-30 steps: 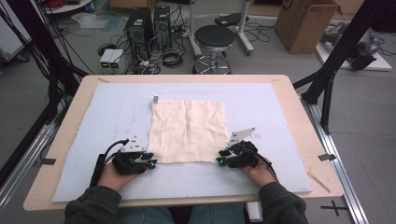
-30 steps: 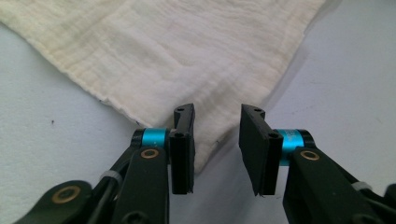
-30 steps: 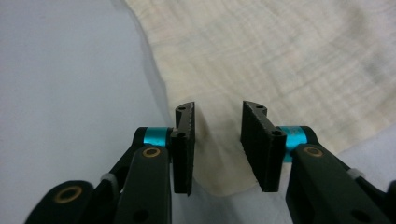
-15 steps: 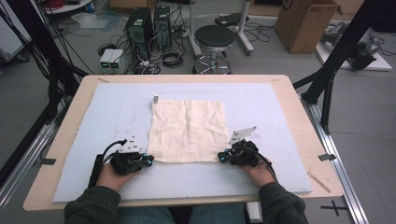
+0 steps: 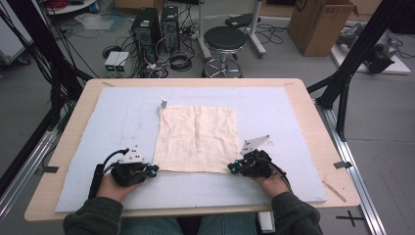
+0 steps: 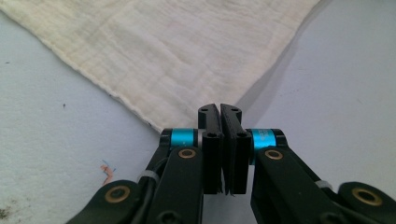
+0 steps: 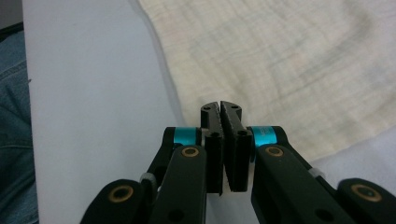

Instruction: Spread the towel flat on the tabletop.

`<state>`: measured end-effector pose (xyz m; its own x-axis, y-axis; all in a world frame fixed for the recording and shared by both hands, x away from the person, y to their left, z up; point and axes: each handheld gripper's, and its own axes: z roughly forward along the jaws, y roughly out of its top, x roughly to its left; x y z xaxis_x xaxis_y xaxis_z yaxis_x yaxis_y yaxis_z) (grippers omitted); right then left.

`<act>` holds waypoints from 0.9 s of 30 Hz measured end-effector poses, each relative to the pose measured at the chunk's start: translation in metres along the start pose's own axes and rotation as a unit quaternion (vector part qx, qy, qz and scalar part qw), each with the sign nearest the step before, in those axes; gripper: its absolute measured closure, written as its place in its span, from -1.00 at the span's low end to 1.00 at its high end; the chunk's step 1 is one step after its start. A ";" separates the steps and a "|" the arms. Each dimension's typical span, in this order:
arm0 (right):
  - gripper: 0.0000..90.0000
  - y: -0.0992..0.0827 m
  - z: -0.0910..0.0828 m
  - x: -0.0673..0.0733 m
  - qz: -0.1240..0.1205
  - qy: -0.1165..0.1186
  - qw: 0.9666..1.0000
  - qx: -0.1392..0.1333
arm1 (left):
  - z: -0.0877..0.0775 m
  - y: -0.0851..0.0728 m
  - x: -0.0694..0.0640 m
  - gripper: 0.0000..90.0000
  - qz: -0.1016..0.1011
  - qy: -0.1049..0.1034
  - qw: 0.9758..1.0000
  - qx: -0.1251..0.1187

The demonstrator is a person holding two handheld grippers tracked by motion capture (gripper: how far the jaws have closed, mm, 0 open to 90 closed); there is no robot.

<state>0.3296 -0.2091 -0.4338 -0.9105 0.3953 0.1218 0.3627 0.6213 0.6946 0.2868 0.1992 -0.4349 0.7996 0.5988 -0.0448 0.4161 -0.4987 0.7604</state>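
Two grippers: left gripper [image 5: 152,169] and right gripper [image 5: 231,169], one in each hand, low on the near side of the table [image 5: 313,122].
Left gripper jaws: closed tight, pads pressed flat together with no gap, pinched on the near left corner of the cloth [image 5: 195,139]; corner tip hidden behind the tips in the left gripper view.
Right gripper jaws: just been closing, now pressed together the same way on the near right corner of the cloth; a thin layer of fabric between the pads, hard to make out in the right gripper view.
Cloth: cream, square, creased down the middle, spread flat near the middle of the mat [image 5: 274,112], near edge running straight between the two grippers.
Mat: pale blue, covering most of the wooden tabletop, bare wood left as a border all round.
White piece [image 5: 163,103]: small, upright, touching or just beside the far left corner of the cloth; cannot tell which.
Hands: left hand [image 5: 115,183] and right hand [image 5: 271,181], wrapped round the gripper bodies, dark sleeves coming in from the bottom edge.
Cardboard box [image 5: 318,24]: on the floor beyond the far right corner of the table, top flaps open; contents out of sight from this angle.
Stool [image 5: 225,39]: round black seat, on the floor just past the far edge of the table.
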 end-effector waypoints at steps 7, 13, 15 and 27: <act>0.96 -0.001 -0.002 0.005 -0.004 0.007 1.000 0.005 | -0.003 0.000 -0.003 0.93 -0.001 -0.006 1.000 -0.004; 0.95 -0.003 -0.002 0.005 -0.002 0.009 1.000 0.008 | -0.002 -0.001 -0.005 0.93 0.000 -0.009 1.000 0.000; 0.94 -0.003 -0.001 0.005 -0.002 0.010 1.000 0.007 | -0.003 -0.001 -0.006 0.93 0.002 -0.011 1.000 0.003; 0.88 -0.003 -0.001 0.005 0.002 0.014 1.000 0.012 | -0.005 -0.003 -0.011 0.90 0.006 -0.012 1.000 0.001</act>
<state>0.3240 -0.2098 -0.4349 -0.9141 0.3789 0.1443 0.3705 0.6362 0.6767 0.2744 0.1969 -0.4338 0.8150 0.5771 -0.0518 0.4073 -0.5070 0.7596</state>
